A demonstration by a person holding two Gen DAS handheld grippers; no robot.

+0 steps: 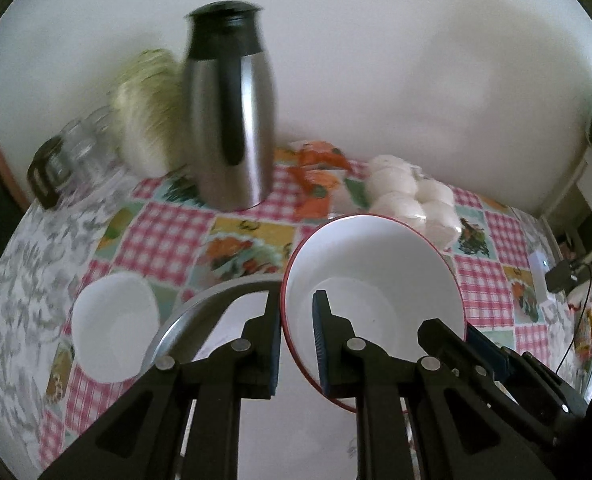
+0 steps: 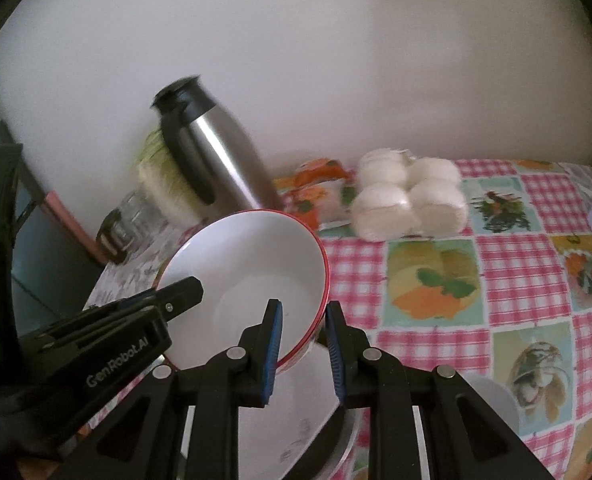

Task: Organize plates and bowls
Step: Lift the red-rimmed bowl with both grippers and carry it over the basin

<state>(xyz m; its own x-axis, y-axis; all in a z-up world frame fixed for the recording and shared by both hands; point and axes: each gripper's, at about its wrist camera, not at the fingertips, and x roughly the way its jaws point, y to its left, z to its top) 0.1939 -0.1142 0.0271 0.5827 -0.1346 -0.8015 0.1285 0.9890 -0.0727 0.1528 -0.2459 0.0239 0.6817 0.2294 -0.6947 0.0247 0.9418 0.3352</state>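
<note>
Red-rimmed white bowl [image 1: 371, 280] held tilted above table, rim pinched by left gripper [image 1: 297, 344] and right gripper [image 2: 301, 350]; glossy, round.

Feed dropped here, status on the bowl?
Left gripper and right gripper both shut on red-rimmed bowl, opposite sides. Bowl tilted above plate. Thermos behind, apart.

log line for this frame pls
stage: bowl lift | left gripper: shut on red-rimmed bowl rim | right gripper: shut on opposite rim | below: plate | nearby: small white bowl
</note>
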